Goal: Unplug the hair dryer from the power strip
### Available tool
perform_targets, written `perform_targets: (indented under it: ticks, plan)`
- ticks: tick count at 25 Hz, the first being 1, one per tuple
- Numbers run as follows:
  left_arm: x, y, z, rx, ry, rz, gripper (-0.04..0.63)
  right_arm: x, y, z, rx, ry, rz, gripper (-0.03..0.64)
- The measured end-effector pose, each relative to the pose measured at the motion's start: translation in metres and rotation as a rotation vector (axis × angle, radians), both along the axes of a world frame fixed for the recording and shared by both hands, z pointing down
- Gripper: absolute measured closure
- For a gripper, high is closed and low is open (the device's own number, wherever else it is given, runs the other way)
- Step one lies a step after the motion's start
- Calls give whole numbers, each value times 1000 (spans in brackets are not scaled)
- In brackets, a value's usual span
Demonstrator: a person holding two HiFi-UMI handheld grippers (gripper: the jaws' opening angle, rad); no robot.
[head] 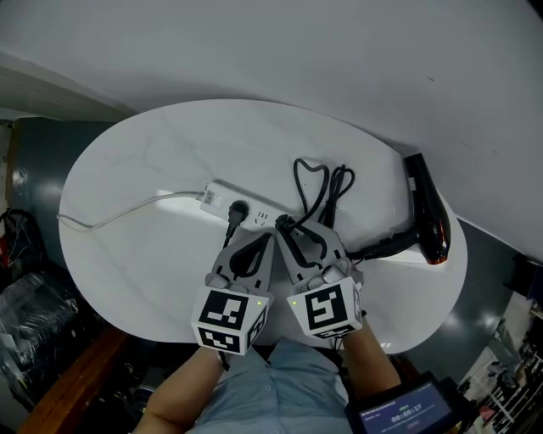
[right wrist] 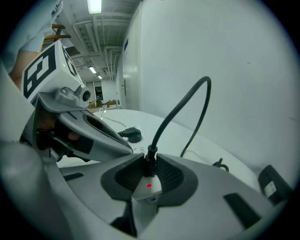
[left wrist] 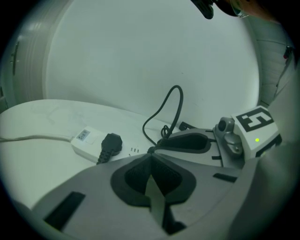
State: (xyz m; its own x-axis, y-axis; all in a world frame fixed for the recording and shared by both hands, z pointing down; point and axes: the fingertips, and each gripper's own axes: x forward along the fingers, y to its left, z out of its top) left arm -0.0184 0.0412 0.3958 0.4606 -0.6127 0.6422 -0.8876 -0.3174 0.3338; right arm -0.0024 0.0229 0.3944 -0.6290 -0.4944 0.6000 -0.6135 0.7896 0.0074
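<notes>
Right gripper (right wrist: pixel 150 159): clenched on the hair dryer plug (right wrist: pixel 149 152), at the 3 o'clock end of the power strip (head: pixel 219 195).
Left gripper (left wrist: pixel 150 158): jaws together, empty; better used bracing the strip.
Pull: straight out, by the plug, not the cord (right wrist: pixel 180 108).
Hair dryer (head: pixel 431 216): at the 3 o'clock edge of the table (head: pixel 161 161).

- We see a white oval surface (head: pixel 127 254), faintly marbled, under the left hand-held gripper (head: pixel 252 244) and the right hand-held gripper (head: pixel 304 234).
- Beyond both, a plain white wall (head: pixel 280 51) stands close behind the surface's far edge.
- Left of the left hand-held gripper, past the rim, lie dark grey floor (head: pixel 38 153) and black clutter (head: pixel 30 288).
- Left of the right hand-held gripper, lit ceiling strip lights (right wrist: pixel 94 5) run down a long room.
</notes>
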Motion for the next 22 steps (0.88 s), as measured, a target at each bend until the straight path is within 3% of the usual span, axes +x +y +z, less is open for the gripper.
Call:
perform_targets:
  ticks: [12, 18, 22]
  plan:
    - [-1, -4, 12, -28, -19, 38, 601, -5, 1, 1, -19, 4, -65, 549]
    - [-2, -2, 12, -55, 10, 57, 601, -7, 4, -1, -99, -61, -147, 545]
    - [-2, -3, 12, -65, 14, 71, 601, -8, 3, 0, -79, -10, -165, 549]
